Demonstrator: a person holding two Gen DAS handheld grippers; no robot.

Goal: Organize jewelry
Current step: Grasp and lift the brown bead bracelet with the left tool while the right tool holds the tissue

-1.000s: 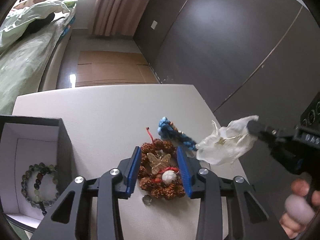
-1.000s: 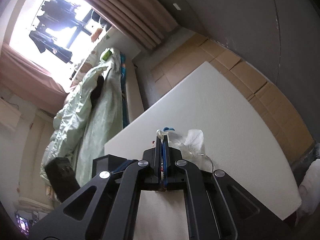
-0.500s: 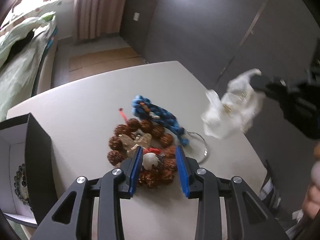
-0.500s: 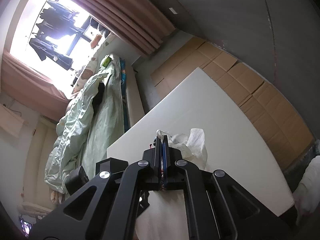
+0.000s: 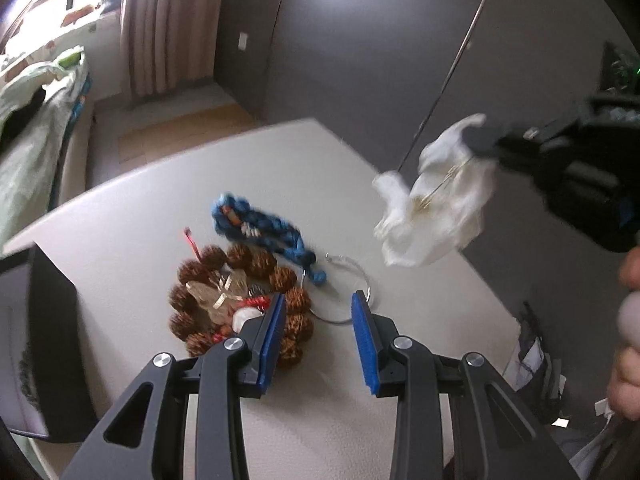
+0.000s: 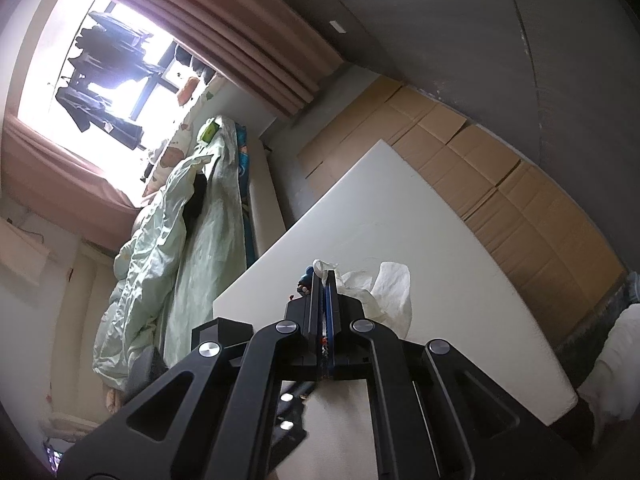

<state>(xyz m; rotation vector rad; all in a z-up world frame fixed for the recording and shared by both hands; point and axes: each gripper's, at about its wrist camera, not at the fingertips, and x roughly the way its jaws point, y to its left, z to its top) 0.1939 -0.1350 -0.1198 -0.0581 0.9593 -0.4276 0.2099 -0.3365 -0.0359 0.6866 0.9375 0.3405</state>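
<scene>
In the left wrist view my left gripper (image 5: 319,322) hovers open over the white table (image 5: 152,208), with nothing between its blue pads. A thin silver ring (image 5: 345,294) lies on the table just beyond its tips. A brown bead bracelet (image 5: 240,292) with a butterfly charm sits partly behind the left pad. A blue braided bracelet (image 5: 262,230) lies behind that. My right gripper (image 5: 476,142) hangs at the upper right, shut on a white cloth pouch (image 5: 436,204) with a gold chain showing in it. The right wrist view shows the same gripper (image 6: 325,280) clamping the pouch (image 6: 386,292).
A black open box (image 5: 52,320) stands at the table's left edge. A person's hand (image 5: 628,320) grips the right tool at far right. Beyond the table are a dark wall, cardboard (image 6: 500,176) on the floor and a bed (image 6: 188,216) with green bedding.
My left gripper has slid right, off the brown bracelet and over the silver ring, rolling a little. The right gripper has carried the pouch higher and further right in the left view.
</scene>
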